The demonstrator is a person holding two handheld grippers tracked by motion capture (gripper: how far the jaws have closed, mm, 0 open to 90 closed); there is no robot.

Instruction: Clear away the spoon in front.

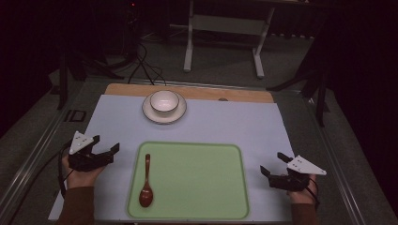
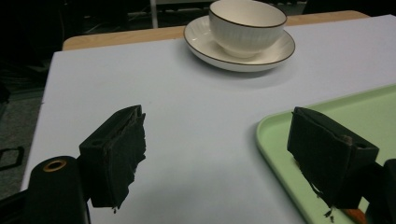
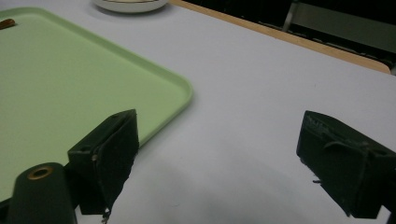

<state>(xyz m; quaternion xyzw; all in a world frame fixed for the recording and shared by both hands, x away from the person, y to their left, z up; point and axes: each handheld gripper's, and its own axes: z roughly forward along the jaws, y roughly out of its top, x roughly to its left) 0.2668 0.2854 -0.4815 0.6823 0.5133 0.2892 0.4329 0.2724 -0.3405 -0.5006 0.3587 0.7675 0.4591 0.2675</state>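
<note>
A light green tray (image 1: 197,187) lies at the front middle of the white mat (image 1: 234,122), with a brown wooden spoon (image 1: 146,183) on its left side. A white bowl (image 1: 164,101) sits on a white saucer (image 1: 149,113) at the back. My left gripper (image 1: 105,143) rests open on the mat just left of the tray. In the left gripper view the bowl (image 2: 246,25) and saucer (image 2: 201,39) lie ahead and the tray (image 2: 280,135) edge is by the right jaw. My right gripper (image 1: 274,163) is open to the right of the tray (image 3: 70,79).
The mat covers a wooden tabletop (image 1: 197,91) whose strip shows at the back edge. Metal rails (image 1: 42,140) frame the table. A white stand (image 1: 225,28) and cables (image 1: 145,65) are on the dark floor behind. Bare mat lies between tray and saucer.
</note>
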